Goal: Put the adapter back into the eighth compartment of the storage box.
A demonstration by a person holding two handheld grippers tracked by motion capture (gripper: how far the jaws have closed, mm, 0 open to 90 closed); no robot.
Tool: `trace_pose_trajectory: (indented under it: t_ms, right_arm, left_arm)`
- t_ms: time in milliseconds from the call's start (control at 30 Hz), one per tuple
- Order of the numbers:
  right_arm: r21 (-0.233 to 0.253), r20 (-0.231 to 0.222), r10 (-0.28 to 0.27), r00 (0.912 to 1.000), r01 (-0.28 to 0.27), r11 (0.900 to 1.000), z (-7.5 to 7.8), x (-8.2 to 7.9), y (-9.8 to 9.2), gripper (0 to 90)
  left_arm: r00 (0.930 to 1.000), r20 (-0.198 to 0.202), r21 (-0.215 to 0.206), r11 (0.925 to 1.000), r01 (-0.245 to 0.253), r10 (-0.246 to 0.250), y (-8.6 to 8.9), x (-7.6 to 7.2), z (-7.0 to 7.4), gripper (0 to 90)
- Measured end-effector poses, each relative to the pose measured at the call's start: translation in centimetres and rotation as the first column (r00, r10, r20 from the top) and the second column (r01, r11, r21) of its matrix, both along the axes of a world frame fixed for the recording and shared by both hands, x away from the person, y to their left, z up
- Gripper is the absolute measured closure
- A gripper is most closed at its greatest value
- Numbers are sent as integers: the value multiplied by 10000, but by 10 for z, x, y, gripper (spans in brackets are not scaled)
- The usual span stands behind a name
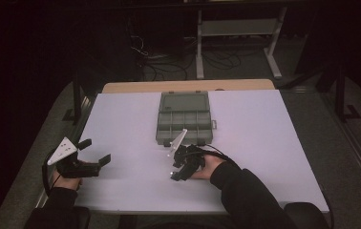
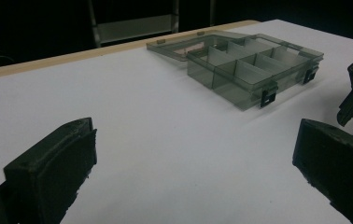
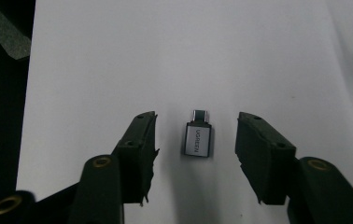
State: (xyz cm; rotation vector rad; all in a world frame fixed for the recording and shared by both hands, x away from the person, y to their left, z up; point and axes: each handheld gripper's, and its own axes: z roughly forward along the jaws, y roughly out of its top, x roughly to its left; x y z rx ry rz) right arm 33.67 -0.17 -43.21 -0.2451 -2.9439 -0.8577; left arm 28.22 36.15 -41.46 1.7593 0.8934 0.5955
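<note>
The big white table (image 1: 264, 143) holds a grey box (image 1: 184, 119) with its lid open. The left gripper (image 2: 193, 163) waits, jaws wide apart. The right gripper (image 3: 195, 140) has its jaws spread around the tiny adapter (image 3: 198, 138) lying flat; it should squeeze gently, keeping the adapter in the middle

My high camera sits up above my side of the bench (image 1: 264, 143) and looks forward and down, far off. My left camera rides low, close to the bench, looking across at the open box (image 2: 249, 65); the high one sees that box (image 1: 184, 117) too. My right camera points almost straight down, very close, at a small adapter (image 3: 198, 138).
</note>
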Motion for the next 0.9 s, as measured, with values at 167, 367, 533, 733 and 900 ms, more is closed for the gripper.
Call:
trace_pose_trajectory:
  t_ms: [167, 367, 533, 733, 900]
  right_arm:
    - [-67, -2, 84, 10000, -84, 9999, -1, -1, 2, 589]
    - [-127, 37, 20, 10000, -19, 9999, -3, -1, 3, 680]
    - [-149, 50, -26, 10000, 27, 9999, -3, 0, 4, 720]
    - [-243, 53, -13, 10000, 14, 9997, -4, 0, 4, 747]
    - [-222, -27, 16, 10000, -17, 9998, -3, 0, 4, 751]
  left_arm:
    - [10000, 3, 8, 10000, 6, -6, 0, 0, 0, 0]
    - [10000, 4, 8, 10000, 9, -9, 0, 0, 0, 0]
    - [10000, 3, 9, 10000, 10, -10, 0, 0, 0, 0]
    - [10000, 0, 5, 10000, 17, -17, 0, 0, 0, 0]
    - [10000, -6, 11, 10000, 18, -18, 0, 0, 0, 0]
